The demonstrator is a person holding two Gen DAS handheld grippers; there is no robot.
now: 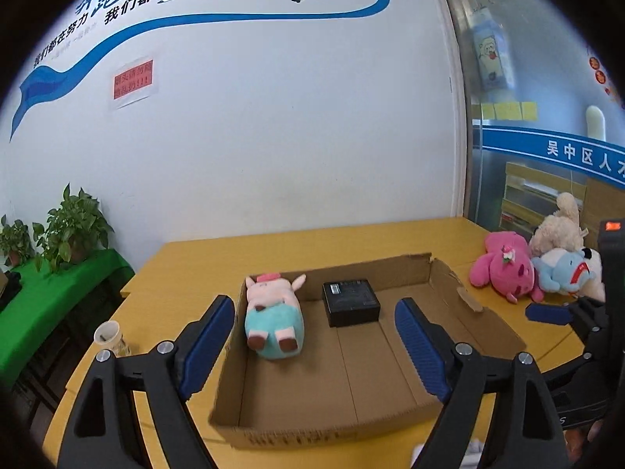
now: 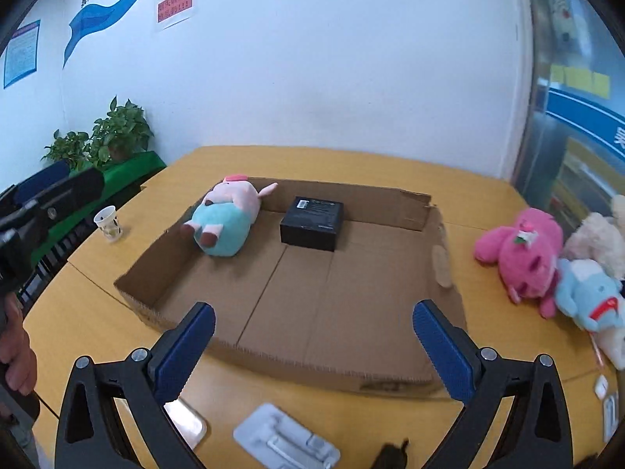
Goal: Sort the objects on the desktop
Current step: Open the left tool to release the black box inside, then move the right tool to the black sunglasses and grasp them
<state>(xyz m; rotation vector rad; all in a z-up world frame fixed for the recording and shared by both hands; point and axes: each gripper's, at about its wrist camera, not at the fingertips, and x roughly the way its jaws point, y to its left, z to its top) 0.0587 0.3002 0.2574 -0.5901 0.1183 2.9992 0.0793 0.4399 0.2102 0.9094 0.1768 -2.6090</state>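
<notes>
Both tools hang wide open and empty above the near edge of a yellow counter (image 2: pixel 390 168): the left tool (image 1: pixel 314 346) and the right tool (image 2: pixel 312 346) each show blue-padded fingers spread far apart with nothing between them. Below the right tool, a grey plastic piece (image 2: pixel 285 439) lies on the counter just short of a shallow cardboard tray (image 2: pixel 351 367). Part of a hand (image 2: pixel 15 355) shows at the left edge of the right wrist view. Inside the tray, toward its far left corner, a pink and teal plush pig (image 2: pixel 224 221) lies on its side, its head at the back wall. Just beside it to the right sits a small black box (image 2: pixel 312 221), apart from the pig. Outside the tray on the right, a pink plush (image 2: pixel 519 254), a light blue plush (image 2: pixel 586 297) and a cream plush (image 2: pixel 597 240) lie heaped together. Left of the tray stands a paper cup (image 2: pixel 107 222). Beyond the counter, potted plants (image 2: pixel 113 133) rest on a green-covered shelf against the white wall.
</notes>
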